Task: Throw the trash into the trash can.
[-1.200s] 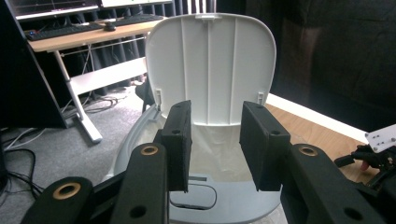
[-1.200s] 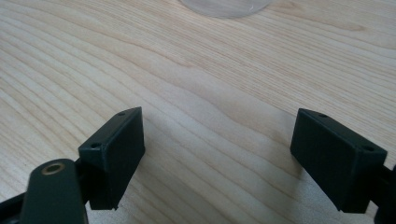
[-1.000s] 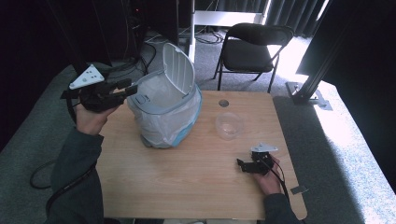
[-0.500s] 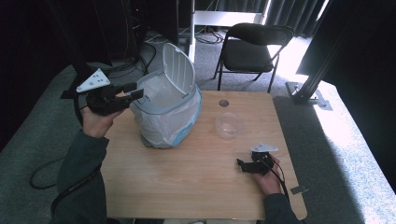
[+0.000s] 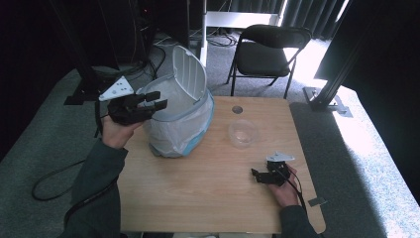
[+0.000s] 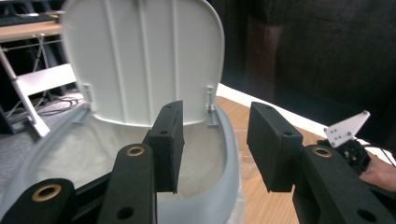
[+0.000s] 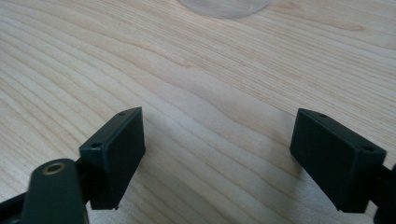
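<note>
white bin, lid upright, bag-lined

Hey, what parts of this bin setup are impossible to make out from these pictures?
- Bottom of the white lidded trash bin: high view, hidden by its bag liner; left gripper view, blocked by the left gripper.
- Clear plastic bowl: right gripper view, cut off by the top edge.
- Any bowl contents: high view, too small.

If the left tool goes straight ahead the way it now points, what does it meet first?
Probably the raised lid of the bin. The left tool is open and empty over the bin's rim, aimed at the lid's inner side; depth is unclear.
</note>
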Demonstrator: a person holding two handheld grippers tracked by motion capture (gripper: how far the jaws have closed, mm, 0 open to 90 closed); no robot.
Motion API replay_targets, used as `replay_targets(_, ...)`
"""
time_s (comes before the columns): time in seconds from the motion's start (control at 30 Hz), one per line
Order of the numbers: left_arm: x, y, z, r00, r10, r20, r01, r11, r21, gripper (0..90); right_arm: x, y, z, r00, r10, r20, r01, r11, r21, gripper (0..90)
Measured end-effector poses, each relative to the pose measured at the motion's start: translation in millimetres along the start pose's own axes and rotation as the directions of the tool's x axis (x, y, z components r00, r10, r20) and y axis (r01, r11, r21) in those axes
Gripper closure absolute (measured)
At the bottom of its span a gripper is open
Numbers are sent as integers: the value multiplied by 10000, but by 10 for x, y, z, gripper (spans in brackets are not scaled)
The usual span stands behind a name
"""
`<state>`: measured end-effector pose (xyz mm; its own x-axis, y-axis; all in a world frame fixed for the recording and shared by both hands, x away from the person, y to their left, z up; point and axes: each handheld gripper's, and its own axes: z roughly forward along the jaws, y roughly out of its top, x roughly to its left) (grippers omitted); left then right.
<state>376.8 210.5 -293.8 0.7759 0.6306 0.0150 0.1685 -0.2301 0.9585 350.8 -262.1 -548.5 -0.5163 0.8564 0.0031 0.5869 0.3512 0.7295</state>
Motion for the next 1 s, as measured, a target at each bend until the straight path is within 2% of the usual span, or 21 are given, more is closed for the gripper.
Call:
replay_targets(0.13,-57,-44,95,9997,49,228,-51,9999,86,564,-28,13,-7,9998,131,136,-130,9999,-73,286)
replay_targets(0.2,-81,-68,120,9995,86,318,-89,9999,115,564,-40,35,-20,9996,169,246,-169,9999,12,383)
replay_targets(0.3,-100,-108,117,9992,63,387,-66,10000,75,564,-52,75,-35,9983,70,584,-71,10000,14,452)
replay_targets(0.5,-131,-221,53,9988,-8,497,12,10000,-98,563,-112,240,-75,9962,211,845,-180,9991,-377,508)
replay_targets(0.57,-140,-266,39,9990,6,439,-5,10000,-27,563,-132,288,-59,9959,255,870,-215,9987,-463,521)
replay_targets(0.77,-128,-383,27,9991,-136,389,135,9999,29,560,-212,459,2,9934,239,1119,-188,9987,-470,580)
replay_targets(1.0,-111,-492,38,9983,-293,494,293,9996,7,560,-403,648,88,9918,377,1223,-331,9987,-391,656)
